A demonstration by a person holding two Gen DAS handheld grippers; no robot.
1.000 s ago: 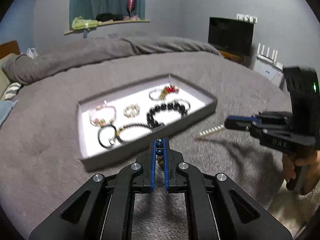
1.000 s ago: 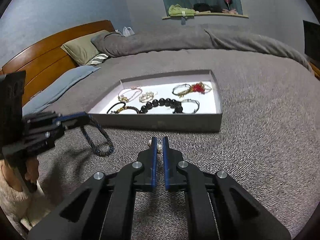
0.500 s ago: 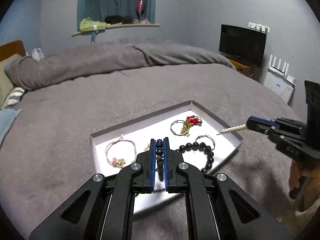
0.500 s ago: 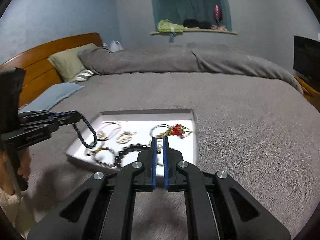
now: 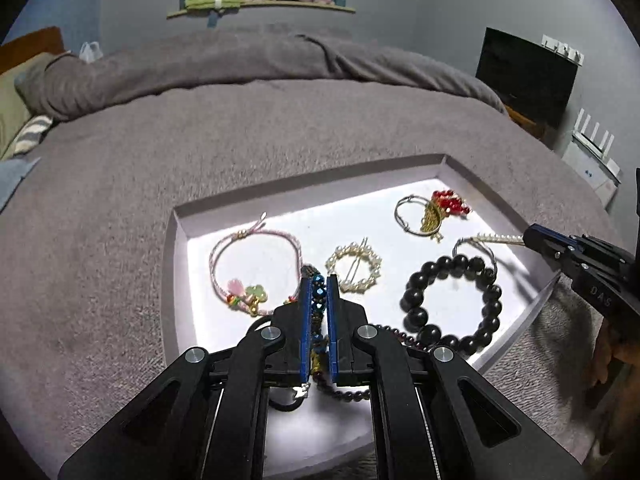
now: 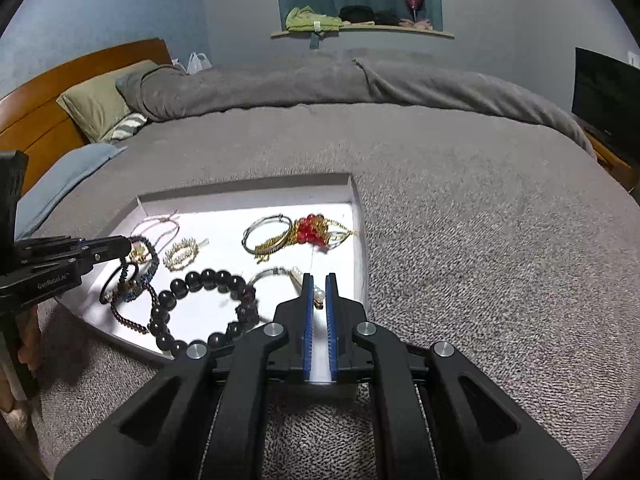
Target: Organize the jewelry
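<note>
Tray: a shallow white jewelry tray (image 5: 176, 264) lay on the grey bedspread (image 5: 120, 184), with both grippers over it.
Left gripper: the left gripper (image 5: 319, 280) was clenched on a blue beaded bracelet (image 5: 319, 296), whose strand ran between the blue pads and hung over the tray's near left part.
Right gripper: the right gripper (image 6: 319, 278) was clenched on a pearl hair clip (image 6: 316, 292) at its tips, over the tray's near right corner; from the left wrist view the clip (image 5: 496, 238) stuck out level from those tips above the tray's right edge.
In the tray, left side: a pink cord bracelet (image 5: 256, 268) with flower charms.
In the tray, centre: a round pearl brooch (image 5: 354, 270).
In the tray, right side: a black bead bracelet (image 5: 452, 304), with a thin silver bangle (image 5: 476, 248) partly under its far edge.
In the tray, far right: a silver bangle with gold tassels and red beads (image 5: 432, 216).
In the tray, near edge: a dark red bead strand (image 6: 132, 316) and a black cord loop (image 6: 116, 284), close together.
Hand: the person's right hand (image 5: 612, 356) showed at the gripper handle.
</note>
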